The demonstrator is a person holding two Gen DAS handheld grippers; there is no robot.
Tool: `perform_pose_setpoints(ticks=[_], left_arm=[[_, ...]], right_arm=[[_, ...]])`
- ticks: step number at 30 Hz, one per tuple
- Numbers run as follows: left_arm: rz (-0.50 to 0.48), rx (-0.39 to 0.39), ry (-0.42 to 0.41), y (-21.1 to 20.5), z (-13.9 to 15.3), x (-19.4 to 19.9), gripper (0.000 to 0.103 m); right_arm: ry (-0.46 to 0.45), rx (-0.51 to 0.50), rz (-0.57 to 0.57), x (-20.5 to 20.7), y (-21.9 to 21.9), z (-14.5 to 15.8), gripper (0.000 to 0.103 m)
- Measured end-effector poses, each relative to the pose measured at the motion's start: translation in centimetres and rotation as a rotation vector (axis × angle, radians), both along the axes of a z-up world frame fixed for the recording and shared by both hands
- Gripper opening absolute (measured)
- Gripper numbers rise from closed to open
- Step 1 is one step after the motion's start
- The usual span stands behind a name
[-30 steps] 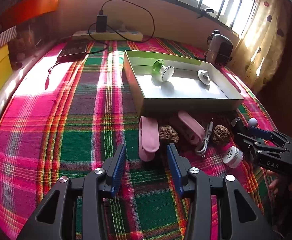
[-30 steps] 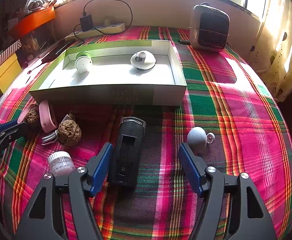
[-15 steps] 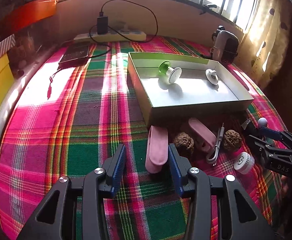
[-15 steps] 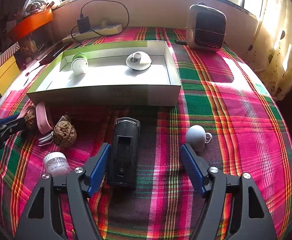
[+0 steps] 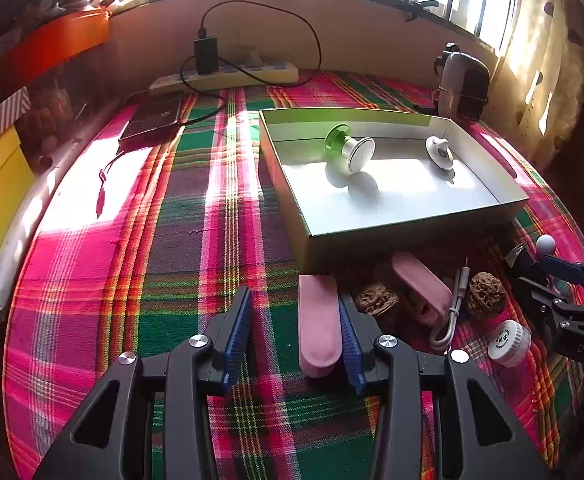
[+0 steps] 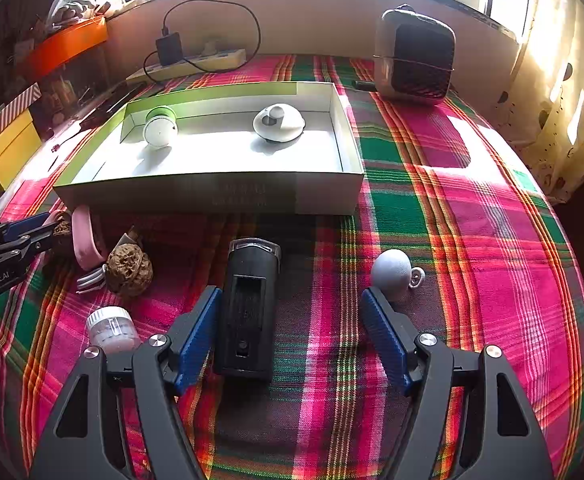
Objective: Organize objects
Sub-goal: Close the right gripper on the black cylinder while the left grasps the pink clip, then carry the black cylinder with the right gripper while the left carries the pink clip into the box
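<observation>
Pink case: I see the pink case [image 5: 319, 324] lying flat on the plaid cloth [image 5: 179, 240], just in front of the box's near corner. Its long way runs from me toward the box [image 5: 408, 224] — round end near me, other end by the box wall.
Left tongs: my left tongs [image 5: 295, 332] are wide apart but closing. The pink case sits between the fingers, close against the right blue finger [image 5: 350, 344]; I cannot tell if they touch. The left finger is well apart from it. Nothing is squeezed yet.
Right tongs: my right tongs [image 6: 292, 330] are wide apart and hold nothing. The black gadget [image 6: 249, 304] lies between the fingers, close to the left one — its long way also points toward the box.
Near the right tongs: a grey ball [image 6: 392, 274] sits just past the right finger tip.
In the box: a green and white spool [image 5: 348, 150] and a white knob [image 5: 439, 152].
Other bits: a second pink case [image 5: 422, 290], two walnuts [image 5: 376, 300], a white cable [image 5: 450, 316] and a small white jar [image 5: 508, 342].
</observation>
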State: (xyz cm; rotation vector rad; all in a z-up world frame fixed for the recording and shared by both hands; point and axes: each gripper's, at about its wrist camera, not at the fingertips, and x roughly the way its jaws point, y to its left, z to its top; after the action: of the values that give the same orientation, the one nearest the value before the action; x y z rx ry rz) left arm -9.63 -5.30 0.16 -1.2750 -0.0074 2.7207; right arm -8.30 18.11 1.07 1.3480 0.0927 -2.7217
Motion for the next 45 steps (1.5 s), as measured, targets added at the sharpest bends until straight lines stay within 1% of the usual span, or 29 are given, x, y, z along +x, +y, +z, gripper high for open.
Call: perform_pose_setpoints(ticks=[2,4,12,14,18,20,21,22,23,28,45], left_arm=[[0.019,0.001,0.001,-0.2,0.0,0.0,0.031],[0.034,0.011,-0.001,-0.6,0.0,0.1,0.027],[0.052,0.017,0.001,-0.8,0.0,0.3,0.02],[0.057,0.02,0.002,-0.9,0.0,0.3,0.018],[0.066,0.029,0.0,-1.2,-0.1,0.3,0.016],[0.071,0.036,0.001,-1.3,-0.1,0.3,0.016],[0.073,0.037,0.002,-1.2,-0.1,0.4,0.016],[0.074,0.035,0.002,-1.2,-0.1,0.4,0.016],[0.074,0.033,0.002,-1.2,-0.1,0.4,0.016],[0.074,0.034,0.002,-1.2,-0.1,0.4,0.016],[0.076,0.037,-0.001,-1.2,0.0,0.3,0.016]], right_arm=[[0.0,-0.001,0.0,-0.1,0.0,0.0,0.072],[0.0,-0.001,0.0,-0.1,0.1,0.0,0.072],[0.0,-0.003,0.0,0.0,0.0,0.1,0.071],[0.004,-0.004,-0.001,0.0,0.1,0.1,0.065],[0.009,-0.007,0.005,0.0,0.0,0.2,0.058],[0.015,-0.009,0.007,0.1,0.1,0.3,0.045],[0.017,-0.01,0.005,0.1,0.1,0.3,0.041],[0.019,-0.012,0.005,0.1,0.2,0.3,0.034],[0.02,-0.013,0.006,0.1,0.2,0.3,0.032],[0.021,-0.017,0.01,0.2,0.2,0.3,0.029],[0.021,-0.025,0.019,0.3,0.3,0.4,0.029]])
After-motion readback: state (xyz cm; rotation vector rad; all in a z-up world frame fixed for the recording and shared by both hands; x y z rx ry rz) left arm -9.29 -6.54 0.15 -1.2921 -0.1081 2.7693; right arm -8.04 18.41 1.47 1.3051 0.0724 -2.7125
